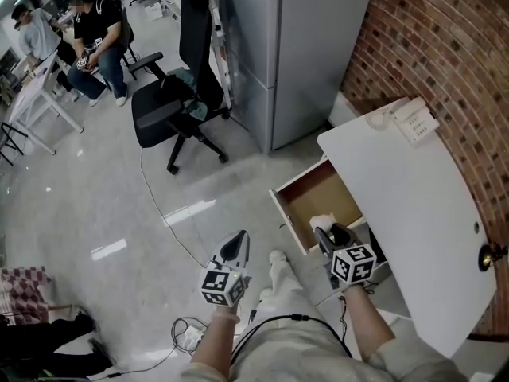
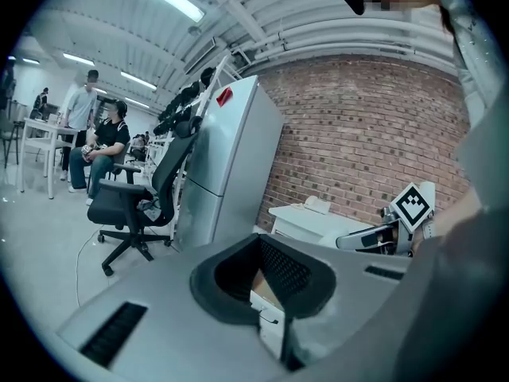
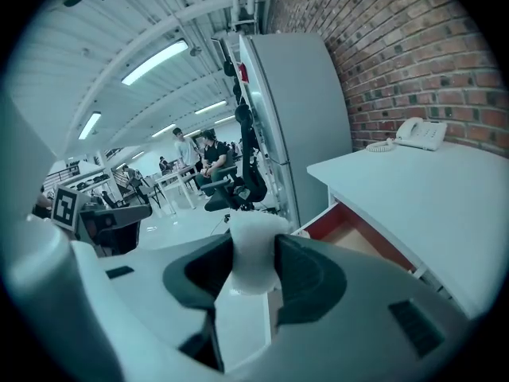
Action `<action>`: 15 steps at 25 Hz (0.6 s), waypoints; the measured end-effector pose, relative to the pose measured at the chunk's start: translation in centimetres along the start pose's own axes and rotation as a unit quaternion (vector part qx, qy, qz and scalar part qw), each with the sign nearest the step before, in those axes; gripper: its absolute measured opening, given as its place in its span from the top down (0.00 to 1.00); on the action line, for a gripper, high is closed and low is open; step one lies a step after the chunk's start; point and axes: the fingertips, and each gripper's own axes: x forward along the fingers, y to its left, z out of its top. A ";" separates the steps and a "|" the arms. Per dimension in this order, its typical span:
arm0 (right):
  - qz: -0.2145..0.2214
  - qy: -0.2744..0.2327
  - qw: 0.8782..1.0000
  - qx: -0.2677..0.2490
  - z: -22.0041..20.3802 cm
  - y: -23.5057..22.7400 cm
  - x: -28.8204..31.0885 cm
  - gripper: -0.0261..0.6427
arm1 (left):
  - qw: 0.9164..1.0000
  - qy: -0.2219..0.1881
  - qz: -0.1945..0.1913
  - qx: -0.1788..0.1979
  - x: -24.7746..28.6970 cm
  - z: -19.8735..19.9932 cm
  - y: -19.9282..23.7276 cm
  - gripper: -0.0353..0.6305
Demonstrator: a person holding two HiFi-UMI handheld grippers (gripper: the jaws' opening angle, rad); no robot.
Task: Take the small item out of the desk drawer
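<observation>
The white desk [image 1: 406, 205] stands at the right with its drawer [image 1: 314, 193] pulled open; the wooden inside looks bare. My right gripper [image 1: 328, 233] hovers over the drawer's near end, shut on a small white item [image 1: 322, 223]. In the right gripper view the item [image 3: 253, 249] is a pale soft lump pinched between the dark jaws of the right gripper [image 3: 253, 265], with the drawer [image 3: 350, 229] beyond. My left gripper [image 1: 236, 243] hangs over the floor left of the drawer, jaws together and holding nothing. The left gripper [image 2: 274, 281] looks toward the desk [image 2: 310, 221].
A tall grey cabinet [image 1: 294, 54] stands behind the drawer, against a brick wall [image 1: 445, 46]. A black office chair [image 1: 171, 106] is left of it. A white phone [image 1: 415, 120] lies on the desk's far end. A cable [image 1: 159, 205] trails over the floor. People [image 1: 95, 38] sit far left.
</observation>
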 end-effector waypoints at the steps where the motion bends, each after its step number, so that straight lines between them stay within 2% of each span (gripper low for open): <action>1: -0.001 -0.002 1.000 -0.001 0.0 0.1 -0.4 0.71 | 1.000 -0.002 -0.001 0.001 -0.2 0.1 -0.2 0.95; 15: 0.002 -0.027 0.999 -0.030 0.8 2.5 -4.8 0.71 | 1.000 -0.021 -0.007 0.011 -3.3 2.1 -1.8 0.95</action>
